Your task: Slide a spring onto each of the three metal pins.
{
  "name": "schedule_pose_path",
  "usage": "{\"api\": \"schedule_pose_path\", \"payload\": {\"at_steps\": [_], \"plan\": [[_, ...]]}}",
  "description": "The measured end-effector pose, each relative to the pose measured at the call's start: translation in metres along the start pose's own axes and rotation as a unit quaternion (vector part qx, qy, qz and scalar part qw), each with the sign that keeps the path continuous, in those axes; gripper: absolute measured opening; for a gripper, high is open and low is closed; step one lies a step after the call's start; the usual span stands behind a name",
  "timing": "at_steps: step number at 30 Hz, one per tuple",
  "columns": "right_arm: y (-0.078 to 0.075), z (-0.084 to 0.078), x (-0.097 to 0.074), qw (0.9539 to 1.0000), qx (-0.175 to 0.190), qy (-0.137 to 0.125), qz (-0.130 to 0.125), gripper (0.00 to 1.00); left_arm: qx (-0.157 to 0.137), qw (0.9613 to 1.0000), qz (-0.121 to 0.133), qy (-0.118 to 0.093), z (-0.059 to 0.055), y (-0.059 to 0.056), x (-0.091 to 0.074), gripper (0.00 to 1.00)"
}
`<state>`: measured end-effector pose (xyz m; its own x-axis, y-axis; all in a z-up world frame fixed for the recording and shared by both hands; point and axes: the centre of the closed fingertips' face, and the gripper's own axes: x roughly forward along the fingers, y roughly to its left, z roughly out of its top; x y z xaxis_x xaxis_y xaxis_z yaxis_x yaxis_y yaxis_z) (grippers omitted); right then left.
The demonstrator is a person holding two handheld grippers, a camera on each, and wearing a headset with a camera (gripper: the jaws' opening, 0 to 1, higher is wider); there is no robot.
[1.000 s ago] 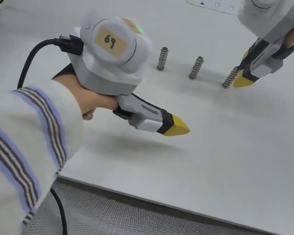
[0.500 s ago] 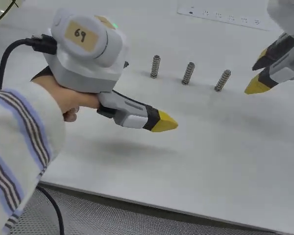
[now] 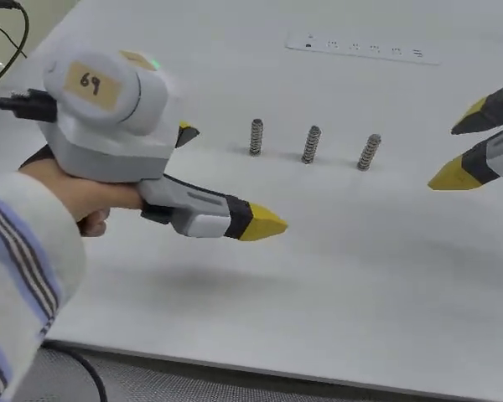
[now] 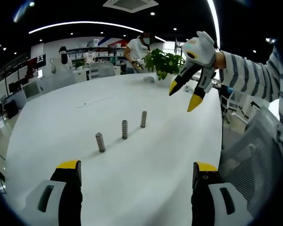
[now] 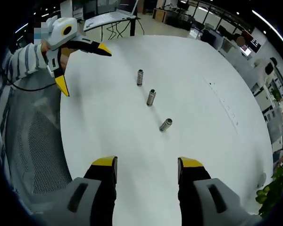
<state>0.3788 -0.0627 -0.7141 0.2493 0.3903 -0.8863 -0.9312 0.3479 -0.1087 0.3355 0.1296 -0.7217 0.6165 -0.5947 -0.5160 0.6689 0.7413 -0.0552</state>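
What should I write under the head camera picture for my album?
Three springs stand in a row on the white table, flanked by the open left gripper and open right gripper.

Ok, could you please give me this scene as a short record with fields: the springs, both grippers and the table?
springs: three, upright in a row, apart from each other
left gripper: open, empty, away from the springs
right gripper: open, empty, away from the springs
table: white, the springs stand on it

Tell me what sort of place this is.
Likely an open-plan office or lab: a big white table, desks and chairs behind it, a potted plant, strip lights overhead.
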Motion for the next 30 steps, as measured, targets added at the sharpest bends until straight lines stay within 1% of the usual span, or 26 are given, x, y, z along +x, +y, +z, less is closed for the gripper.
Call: {"api": "schedule_pose_path", "payload": {"at_steps": [1, 3, 4, 5, 6, 7, 8, 9, 10, 11, 12, 14, 15, 16, 18, 20, 21, 22, 23, 24, 27, 30], "plan": [[0.002, 0.0, -0.004, 0.9999, 0.007, -0.013, -0.004, 0.5, -0.003, 1.0, -0.002, 0.0, 0.0, -0.001, -0.002, 0.96], [0.004, 0.0, -0.007, 0.9996, 0.013, -0.025, -0.008, 0.53, -0.008, 0.9999, -0.007, -0.002, 0.001, -0.003, -0.004, 0.98], [0.005, -0.001, -0.009, 0.9991, 0.024, -0.034, -0.012, 0.54, -0.009, 0.9999, -0.008, -0.002, 0.001, -0.004, -0.005, 0.98], [0.011, -0.001, -0.014, 0.9986, 0.03, -0.04, -0.016, 0.55, -0.006, 0.9999, -0.01, -0.001, 0.001, -0.005, -0.006, 0.98], [0.016, -0.001, -0.017, 0.9979, 0.038, -0.051, -0.016, 0.56, -0.003, 0.9999, -0.01, -0.001, 0.001, -0.005, -0.007, 0.98], [0.018, -0.001, -0.018, 0.9975, 0.042, -0.056, -0.014, 0.58, -0.003, 1.0, -0.009, 0.002, 0.0, -0.005, -0.008, 0.98], [0.02, 0.002, -0.019, 0.9949, 0.065, -0.075, -0.015, 0.62, -0.006, 0.9999, -0.008, 0.005, -0.002, -0.005, -0.009, 0.98], [0.02, 0.004, -0.021, 0.9921, 0.081, -0.093, -0.022, 0.65, -0.01, 0.9999, -0.008, 0.011, -0.005, -0.005, -0.011, 0.98], [0.02, 0.003, -0.022, 0.9915, 0.083, -0.097, -0.025, 0.65, -0.016, 0.9998, 0.0, 0.011, -0.007, -0.002, -0.012, 0.98], [0.017, 0.001, -0.026, 0.9907, 0.081, -0.101, -0.042, 0.65, -0.017, 0.9998, 0.005, 0.005, -0.006, 0.0, -0.014, 0.97], [0.018, -0.002, -0.028, 0.9899, 0.083, -0.102, -0.052, 0.64, -0.015, 0.9999, 0.005, 0.0, -0.007, -0.001, -0.015, 0.97], [0.02, -0.005, -0.031, 0.9875, 0.093, -0.112, -0.06, 0.69, -0.01, 0.9999, 0.0, -0.003, -0.008, -0.002, -0.016, 0.98], [0.021, -0.006, -0.031, 0.9857, 0.103, -0.118, -0.062, 0.72, -0.003, 1.0, -0.003, -0.003, -0.008, -0.003, -0.016, 0.98], [0.024, -0.01, -0.031, 0.9855, 0.107, -0.116, -0.063, 0.75, 0.002, 1.0, -0.006, 0.0, -0.009, -0.002, -0.016, 0.98], [0.03, -0.017, -0.029, 0.9855, 0.113, -0.112, -0.06, 0.76, 0.006, 0.9999, -0.009, 0.006, -0.011, -0.003, -0.016, 0.98], [0.037, -0.026, -0.025, 0.9842, 0.127, -0.108, -0.058, 0.77, 0.006, 0.9999, -0.01, 0.006, -0.011, -0.003, -0.017, 0.98], [0.034, -0.031, -0.022, 0.9808, 0.147, -0.115, -0.057, 0.78, 0.003, 0.9999, -0.011, 0.004, -0.011, -0.003, -0.017, 0.98], [0.034, -0.032, -0.021, 0.9782, 0.158, -0.122, -0.056, 0.79, 0.002, 0.9999, -0.012, 0.003, -0.01, -0.004, -0.017, 0.98], [0.038, -0.033, -0.02, 0.9758, 0.167, -0.131, -0.053, 0.8, -0.001, 0.9999, -0.012, 0.002, -0.01, -0.004, -0.017, 0.98], [0.04, -0.035, -0.02, 0.9743, 0.173, -0.135, -0.053, 0.8, -0.003, 0.9999, -0.013, 0.002, -0.01, -0.005, -0.018, 0.98], [0.044, -0.038, -0.021, 0.972, 0.171, -0.148, -0.065, 0.84, -0.004, 0.9998, -0.018, 0.003, -0.012, -0.007, -0.019, 0.98], [0.05, -0.042, -0.022, 0.9706, 0.174, -0.15, -0.072, 0.89, -0.005, 0.9998, -0.018, 0.009, -0.016, -0.008, -0.02, 0.98]]}}
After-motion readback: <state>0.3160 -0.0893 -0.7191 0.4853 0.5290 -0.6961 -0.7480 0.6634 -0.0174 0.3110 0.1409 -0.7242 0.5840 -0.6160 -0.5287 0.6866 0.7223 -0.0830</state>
